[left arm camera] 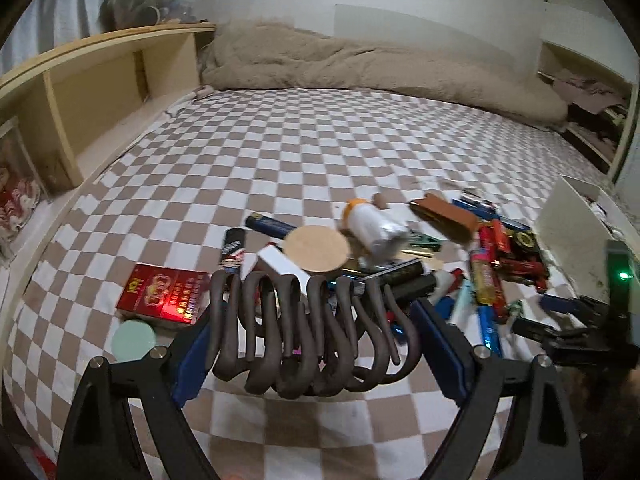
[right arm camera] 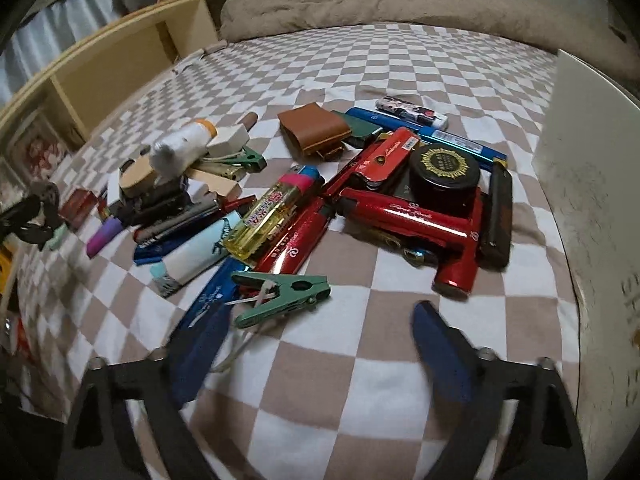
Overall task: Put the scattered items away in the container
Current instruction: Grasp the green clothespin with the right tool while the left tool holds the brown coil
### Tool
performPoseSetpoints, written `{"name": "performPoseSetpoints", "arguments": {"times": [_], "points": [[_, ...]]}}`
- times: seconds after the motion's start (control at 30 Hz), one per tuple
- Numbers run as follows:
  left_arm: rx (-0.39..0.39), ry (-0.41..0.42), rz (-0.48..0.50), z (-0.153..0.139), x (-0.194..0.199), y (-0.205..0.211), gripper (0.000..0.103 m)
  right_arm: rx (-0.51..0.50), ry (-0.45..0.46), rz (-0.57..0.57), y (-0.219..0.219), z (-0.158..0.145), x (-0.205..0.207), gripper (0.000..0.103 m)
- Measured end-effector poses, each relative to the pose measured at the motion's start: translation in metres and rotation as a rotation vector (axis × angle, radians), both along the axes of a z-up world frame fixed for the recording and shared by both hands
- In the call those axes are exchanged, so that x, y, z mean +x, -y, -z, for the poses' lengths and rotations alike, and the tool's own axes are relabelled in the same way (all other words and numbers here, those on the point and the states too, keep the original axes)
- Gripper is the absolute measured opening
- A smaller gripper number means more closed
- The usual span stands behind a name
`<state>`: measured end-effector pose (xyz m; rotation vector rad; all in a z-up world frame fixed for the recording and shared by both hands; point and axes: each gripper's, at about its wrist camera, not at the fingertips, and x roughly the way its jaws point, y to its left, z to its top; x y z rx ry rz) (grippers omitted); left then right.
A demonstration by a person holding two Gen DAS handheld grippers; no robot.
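Gripped across its width between the blue pads of the left gripper [left arm camera: 316, 344]: dark brown wavy coil of looped rubbery cord [left arm camera: 308, 336], lifted above the checked brown-and-white bedsheet [left arm camera: 280, 152]. Beyond it, on the sheet: red rectangular cigarette box [left arm camera: 164, 298], pale green round disc [left arm camera: 133, 340] just beside the left finger, round cork coaster [left arm camera: 317, 249], white plastic bottle with orange cap [left arm camera: 370, 222].

Right gripper [right arm camera: 320, 344] spread wide over bare sheet, nothing between the pads. Just ahead of its left finger: green plastic clothes peg [right arm camera: 280, 294] with a white cord. Farther on: yellow transparent lighter [right arm camera: 266, 220], glossy red lighters [right arm camera: 408, 216], black round tin with gold emblem [right arm camera: 444, 172], brown leather pouch [right arm camera: 314, 128]. Along the sheet's right edge: white wall, probably the container [right arm camera: 588, 184].
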<state>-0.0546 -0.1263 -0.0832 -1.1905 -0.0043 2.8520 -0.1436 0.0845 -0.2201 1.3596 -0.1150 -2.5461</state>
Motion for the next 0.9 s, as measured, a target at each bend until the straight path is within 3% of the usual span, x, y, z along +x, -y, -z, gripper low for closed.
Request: {"name": "performPoseSetpoints", "arguments": {"times": [0.33,0.47,0.6,0.7,0.83,0.9], "points": [[0.021,0.025,0.049,0.006,0.005,-0.019,0.092,-0.083,-0.018,-0.077,0.0,0.001,-0.011,0.085],[0.031,0.034,0.061,0.008,0.008,-0.025,0.092,-0.052,-0.016,-0.111,0.009,0.003,-0.015,0.067],[0.037,0.042,0.071,0.01,0.01,-0.031,0.092,-0.062,-0.012,-0.128,0.01,0.004,-0.018,0.06],[0.037,0.048,0.079,0.013,0.01,-0.037,0.092,-0.082,-0.011,-0.149,0.011,0.003,-0.017,0.048],[0.041,0.06,0.09,0.016,0.011,-0.045,0.092,-0.098,-0.026,-0.158,0.011,0.0,-0.012,0.018],[0.047,0.062,0.094,0.016,0.012,-0.048,0.092,-0.101,-0.035,-0.154,0.008,-0.003,-0.009,0.014]]}}
